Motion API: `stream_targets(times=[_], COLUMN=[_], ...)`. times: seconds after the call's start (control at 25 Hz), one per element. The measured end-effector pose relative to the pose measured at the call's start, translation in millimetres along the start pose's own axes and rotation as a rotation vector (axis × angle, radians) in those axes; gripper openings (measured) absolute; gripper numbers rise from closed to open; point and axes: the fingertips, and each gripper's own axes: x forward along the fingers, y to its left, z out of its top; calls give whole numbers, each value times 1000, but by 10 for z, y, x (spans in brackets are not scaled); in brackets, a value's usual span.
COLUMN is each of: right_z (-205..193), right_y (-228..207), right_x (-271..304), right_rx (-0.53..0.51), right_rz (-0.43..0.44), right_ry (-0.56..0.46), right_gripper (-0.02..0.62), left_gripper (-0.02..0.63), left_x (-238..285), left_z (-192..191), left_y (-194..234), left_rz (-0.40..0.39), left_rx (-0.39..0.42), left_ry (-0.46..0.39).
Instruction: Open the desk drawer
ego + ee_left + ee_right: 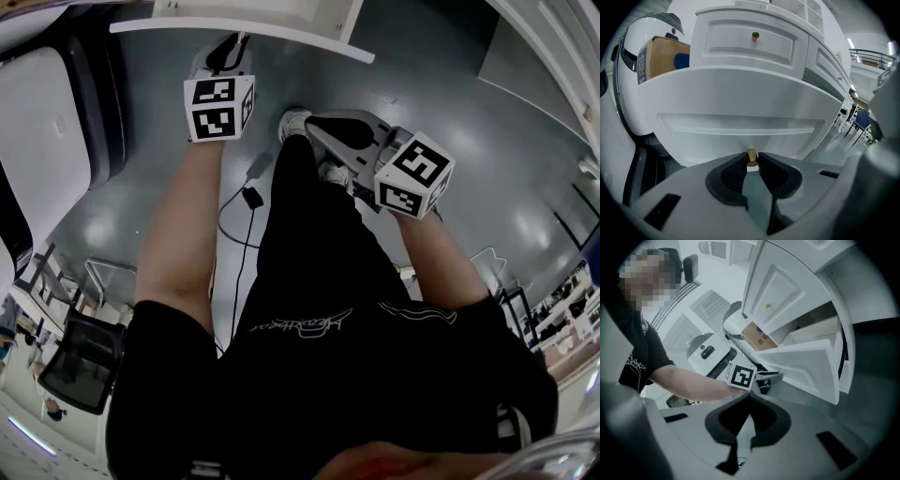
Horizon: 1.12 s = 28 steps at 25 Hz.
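**A:** The left tongs [751, 164] were closed narrow on the brass knob [751, 155] of the drawer [740, 103], one pad on each side of it. The right tongs [749, 397] had their tips together, with nothing between them.

**B:** And where did the drawer stand?

**A:** It was part-way out of the white surface [825, 65]. Its front was well ahead of the upper drawer front [750, 51], which sat flush and carried a small knob [755, 35] of its own. In the right gripper view a dark gap showed behind the drawn front.

**B:** What crowded it?

**A:** On the left, a white rounded machine [647, 28] stood close to the drawer's end. A cardboard box [663, 58] and something blue [680, 60] showed just over the drawer's top edge. In the head view the person's shoes [294, 122] were on the grey floor [469, 112] in front of the drawer, between the two tongs. A black cable [246, 202] lay on the floor by the left leg.

**B:** Was there room to move?

**A:** The right tongs hung apart from the drawer, in front of its right end, over bare floor. That side lay open as far as some chairs [860, 119] well off. An office chair [80, 361] stood behind the person on the left.
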Motion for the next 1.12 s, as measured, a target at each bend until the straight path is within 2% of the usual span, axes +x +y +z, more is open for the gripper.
stream_targets(times=[1.12], right_z=[-317], right_y=[332], right_x=[2], right_rx=[-33], right_rz=[32], right_ry=[15], right_gripper=[6], left_gripper=[78], left_x=[-522], left_z=[-557], left_y=[-21], left_rz=[25], left_rx=[-55], left_ry=[20])
